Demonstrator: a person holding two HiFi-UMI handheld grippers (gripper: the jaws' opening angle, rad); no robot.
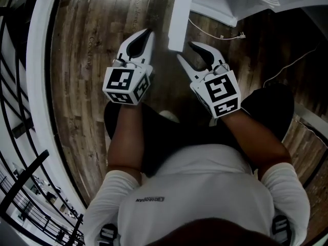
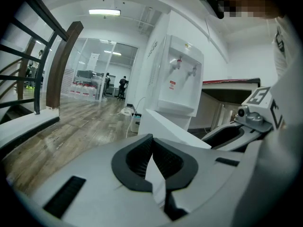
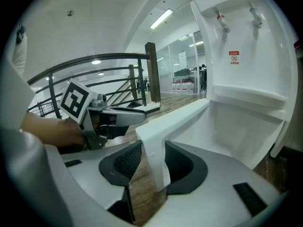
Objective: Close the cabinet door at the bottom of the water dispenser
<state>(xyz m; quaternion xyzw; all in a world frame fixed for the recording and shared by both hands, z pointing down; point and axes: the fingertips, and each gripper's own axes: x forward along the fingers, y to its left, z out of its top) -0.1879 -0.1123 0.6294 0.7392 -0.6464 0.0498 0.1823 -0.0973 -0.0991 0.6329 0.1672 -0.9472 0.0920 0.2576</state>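
Black ribbed pads [image 3: 124, 162] of the right gripper [image 1: 185, 51] stand spread, and in the right gripper view the free edge of the white cabinet door [image 3: 156, 126] rises between them. Wood shows in the gap on one side, so the jaws are not clamped on the door. From the head view this gripper sits just at the door's outer end, its marker cube [image 1: 221, 94] turned upward over the person's forearm. The left gripper [image 1: 146, 35] lies just beside the door's other face with its jaws drawn together, the tips meeting and nothing held between them. The door hangs swung out from the base of the water dispenser [image 3: 246, 56], whose open lower compartment and two taps [image 3: 221, 20] fill the right gripper view. Beneath everything runs a dark wooden floor [image 1: 87, 60]. A thin white cord [image 1: 215, 35] trails across the floor near the dispenser's foot. A black railing [image 3: 94, 60] curves along the person's left, with a glass-walled room [image 2: 99, 74] far beyond it.
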